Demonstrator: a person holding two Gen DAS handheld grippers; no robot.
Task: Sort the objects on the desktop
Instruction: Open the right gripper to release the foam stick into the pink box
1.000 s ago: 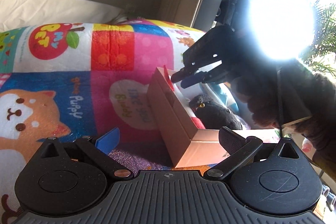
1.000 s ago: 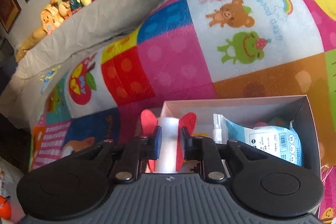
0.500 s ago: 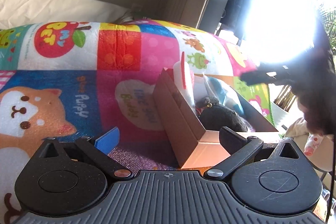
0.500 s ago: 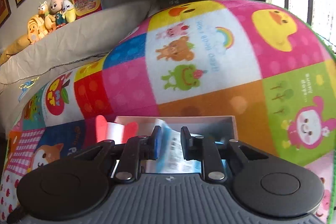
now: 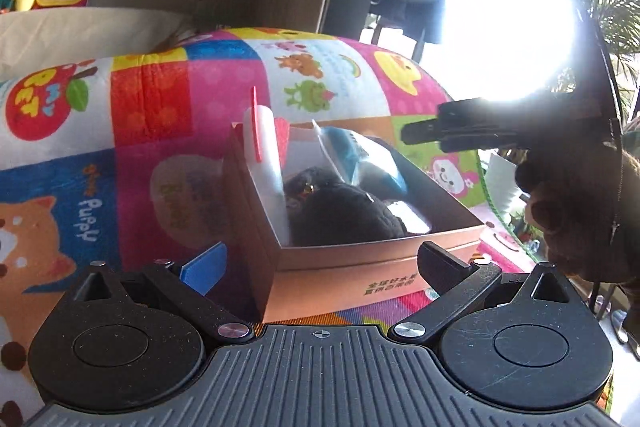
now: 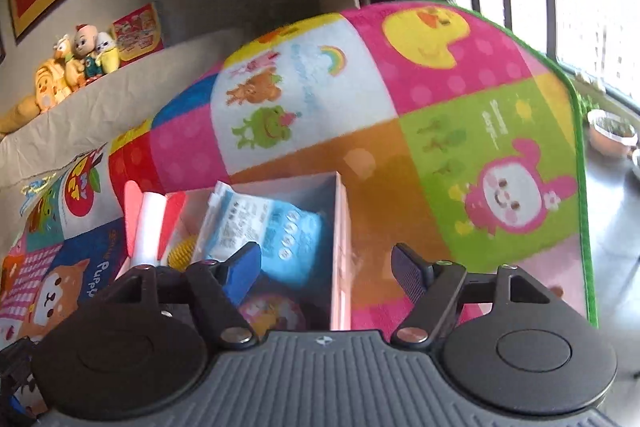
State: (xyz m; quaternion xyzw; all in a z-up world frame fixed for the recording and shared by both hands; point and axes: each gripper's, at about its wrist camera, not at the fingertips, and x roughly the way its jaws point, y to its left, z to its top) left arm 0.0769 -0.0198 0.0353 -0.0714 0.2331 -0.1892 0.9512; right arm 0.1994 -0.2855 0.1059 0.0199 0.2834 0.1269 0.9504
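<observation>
A pink cardboard box (image 5: 344,267) stands on the colourful play mat (image 5: 152,115). Inside it are a black plush toy (image 5: 340,215), a blue-and-white packet (image 5: 360,155) and a white roll with red ends (image 5: 262,147) leaning in the far left corner. My left gripper (image 5: 320,263) is open and empty, its fingers to either side of the box's near corner. My right gripper (image 6: 326,267) is open and empty above the box's right wall (image 6: 340,227). The roll (image 6: 150,227) and the packet (image 6: 276,231) also show in the right wrist view.
The right gripper and its gloved hand (image 5: 560,163) hang to the right of the box in the left wrist view. A grey cushion (image 6: 100,107) with plush toys (image 6: 76,63) lies behind the mat. The mat's green edge (image 6: 580,187) drops to a dark floor on the right.
My right gripper let go of the white roll, which now leans in the box, then pulled back to the right and opened. My left gripper stayed open by the box.
</observation>
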